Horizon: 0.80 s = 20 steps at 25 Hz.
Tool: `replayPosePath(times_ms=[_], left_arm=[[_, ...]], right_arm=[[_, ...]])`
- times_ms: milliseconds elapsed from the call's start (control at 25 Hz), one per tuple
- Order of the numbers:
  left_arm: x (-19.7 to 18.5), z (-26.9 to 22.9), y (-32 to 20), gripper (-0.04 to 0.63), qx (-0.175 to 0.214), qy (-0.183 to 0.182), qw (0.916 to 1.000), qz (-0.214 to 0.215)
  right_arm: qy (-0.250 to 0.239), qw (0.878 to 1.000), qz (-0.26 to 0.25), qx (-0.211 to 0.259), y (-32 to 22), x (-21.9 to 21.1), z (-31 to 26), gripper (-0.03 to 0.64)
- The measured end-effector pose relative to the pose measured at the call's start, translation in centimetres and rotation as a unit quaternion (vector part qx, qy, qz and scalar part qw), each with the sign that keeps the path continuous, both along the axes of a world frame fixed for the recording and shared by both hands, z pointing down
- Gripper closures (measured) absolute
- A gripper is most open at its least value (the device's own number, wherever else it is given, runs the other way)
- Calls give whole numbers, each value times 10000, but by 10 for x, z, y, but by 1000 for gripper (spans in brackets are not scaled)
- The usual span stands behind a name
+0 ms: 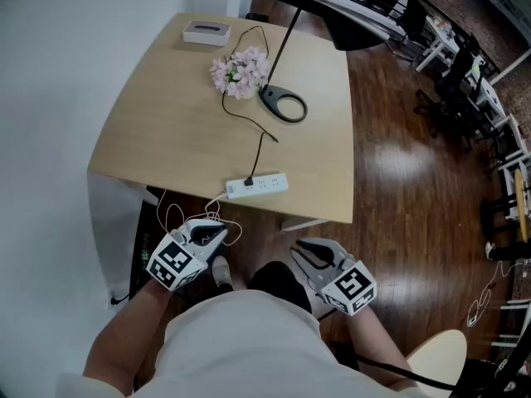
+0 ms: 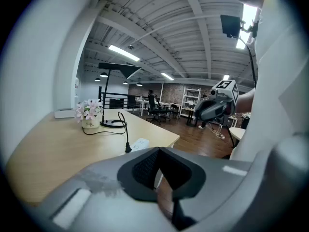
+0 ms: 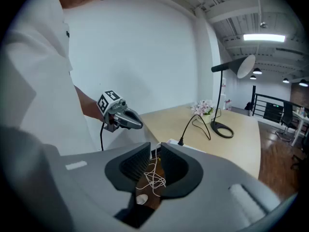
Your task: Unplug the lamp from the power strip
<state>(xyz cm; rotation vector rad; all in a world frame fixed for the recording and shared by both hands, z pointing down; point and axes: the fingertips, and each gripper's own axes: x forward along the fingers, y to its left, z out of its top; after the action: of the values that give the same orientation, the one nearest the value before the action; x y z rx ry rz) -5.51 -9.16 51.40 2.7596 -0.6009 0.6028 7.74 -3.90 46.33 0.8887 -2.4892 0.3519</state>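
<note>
A white power strip (image 1: pixel 257 186) lies near the table's front edge with a black plug (image 1: pixel 249 180) in it. Its black cord runs back to the lamp's ring base (image 1: pixel 284 105); the dark lamp head (image 1: pixel 358 28) hangs past the far edge. Both grippers hover in front of the table, below its edge. My left gripper (image 1: pixel 217 234) is shut and empty, left of the strip (image 2: pixel 140 143). My right gripper (image 1: pixel 303 249) stands slightly open with nothing between its fingers; through the narrow gap I see floor and a white cable. The plug (image 3: pixel 180 141) shows just beyond its jaws.
Pink flowers in a small pot (image 1: pixel 239 73) stand beside the lamp base, and a white box (image 1: pixel 207 32) sits at the far left corner. The strip's white cable (image 1: pixel 174 214) dangles below the table edge. Office chairs and racks (image 1: pixel 465 81) fill the right side.
</note>
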Motion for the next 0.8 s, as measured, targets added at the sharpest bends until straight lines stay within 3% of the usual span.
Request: replayPosePath(times_ms=[160, 320, 600, 800], left_arm=[[12, 22, -52, 591, -34, -57, 9997, -219], [28, 59, -92, 591, -226, -353, 9987, -283], [62, 109, -121, 591, -633, -859, 9939, -282], [71, 137, -126, 592, -1028, -1096, 9880, -363]], right_arm=[[184, 9992, -358, -68, -53, -14, 21, 545], [478, 9950, -868, -105, -108, -24, 55, 543], [979, 9776, -1827, -360, -181, -40, 117, 518], [1184, 9583, -2548, -524, -203, -58, 151, 510]])
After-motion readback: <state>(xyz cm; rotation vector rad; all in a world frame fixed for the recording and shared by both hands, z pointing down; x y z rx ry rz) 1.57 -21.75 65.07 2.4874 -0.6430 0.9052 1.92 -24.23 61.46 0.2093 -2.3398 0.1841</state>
